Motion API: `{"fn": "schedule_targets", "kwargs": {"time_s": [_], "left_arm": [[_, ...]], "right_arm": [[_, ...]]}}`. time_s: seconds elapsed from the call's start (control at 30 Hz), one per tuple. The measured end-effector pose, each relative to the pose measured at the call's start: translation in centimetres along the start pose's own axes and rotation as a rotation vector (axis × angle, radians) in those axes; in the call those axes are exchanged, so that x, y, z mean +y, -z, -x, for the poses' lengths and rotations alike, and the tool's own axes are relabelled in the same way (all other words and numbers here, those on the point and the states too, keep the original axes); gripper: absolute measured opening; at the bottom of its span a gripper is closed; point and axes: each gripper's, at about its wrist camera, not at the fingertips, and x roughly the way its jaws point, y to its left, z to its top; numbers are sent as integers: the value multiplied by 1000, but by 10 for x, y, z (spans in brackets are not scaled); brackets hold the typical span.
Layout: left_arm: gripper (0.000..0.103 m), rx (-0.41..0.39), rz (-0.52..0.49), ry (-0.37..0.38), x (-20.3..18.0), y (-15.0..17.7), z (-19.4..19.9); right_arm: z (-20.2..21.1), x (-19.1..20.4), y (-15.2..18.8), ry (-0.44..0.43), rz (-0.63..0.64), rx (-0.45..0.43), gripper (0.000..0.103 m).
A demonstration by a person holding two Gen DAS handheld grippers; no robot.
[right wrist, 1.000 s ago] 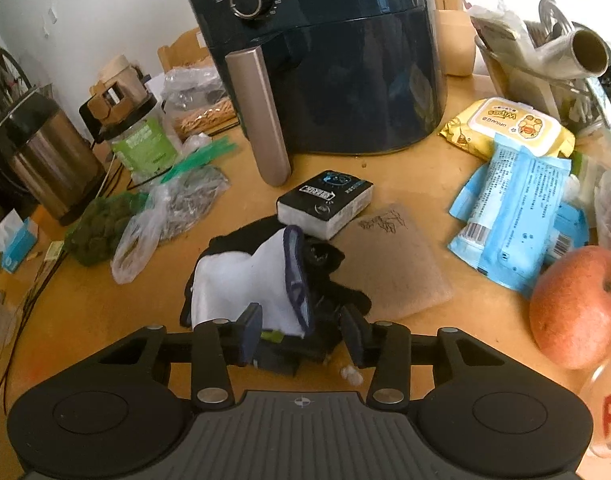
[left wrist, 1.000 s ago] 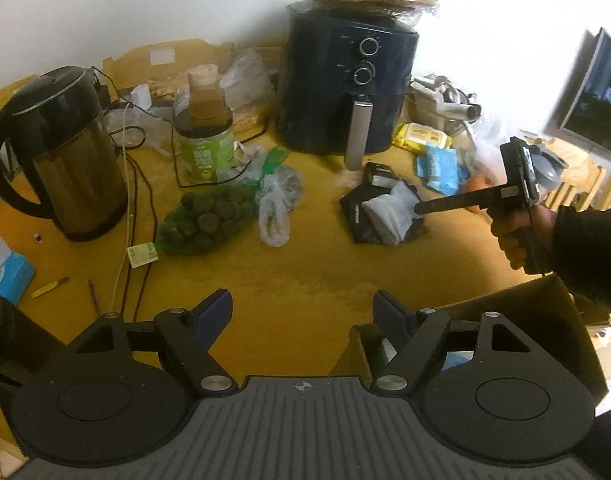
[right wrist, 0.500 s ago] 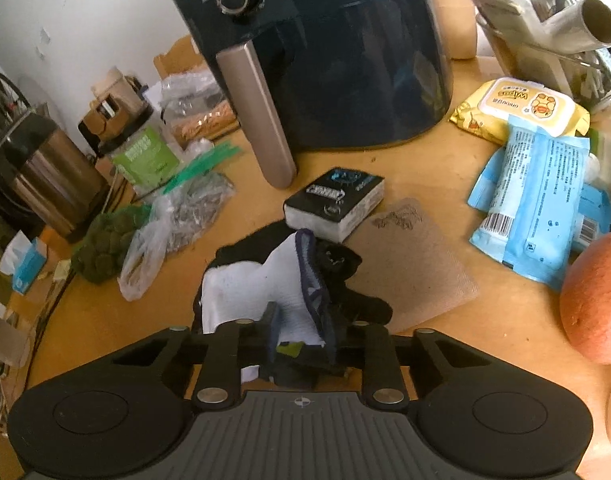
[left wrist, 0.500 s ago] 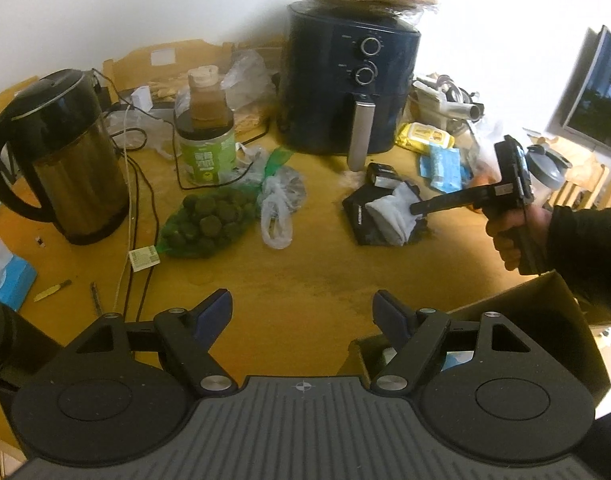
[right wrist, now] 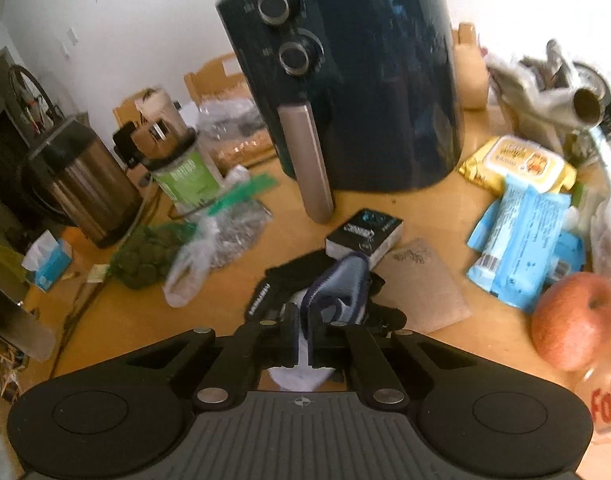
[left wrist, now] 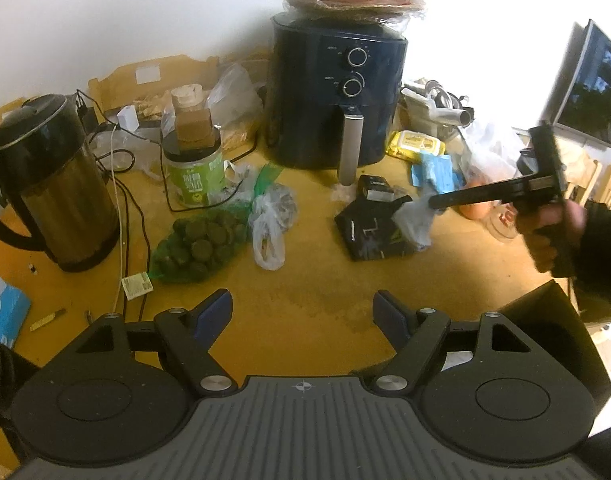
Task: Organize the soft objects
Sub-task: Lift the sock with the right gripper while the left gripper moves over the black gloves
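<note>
A white sock with navy trim is pinched in my right gripper, whose jaws are closing tight with the pads pressing the cloth. The sock hangs lifted off a black garment lying on the yellow table. In the left wrist view the right gripper reaches in from the right, the white sock dangling over the black garment. My left gripper stands open with nothing between its fingers, above bare table near the front edge.
A dark air fryer stands behind the garment, a small black box beside it. Bags of green balls, a kettle, wipe packs and an apple crowd the table. A cardboard box sits front right.
The right gripper went from open around the white sock to shut on it, then rose, lifting the sock off the black garment. The left gripper stayed in place.
</note>
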Motion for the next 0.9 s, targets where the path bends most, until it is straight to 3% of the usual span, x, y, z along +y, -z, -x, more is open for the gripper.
{"fn": "schedule_targets", "kwargs": {"time_s": [0.27,0.47,0.9], "left_arm": [[77,-23,-23,18,3,-8,-4],[77,-43,-26,31,3,-15,-7],[77,-52,-77,50,-1,-31,-14]], "right_arm": [[50,15,17,-56,-99,-43,6],[57,23,42,-69,-138,-1,6],[76,23,70,-94,-275,-34,6]]}}
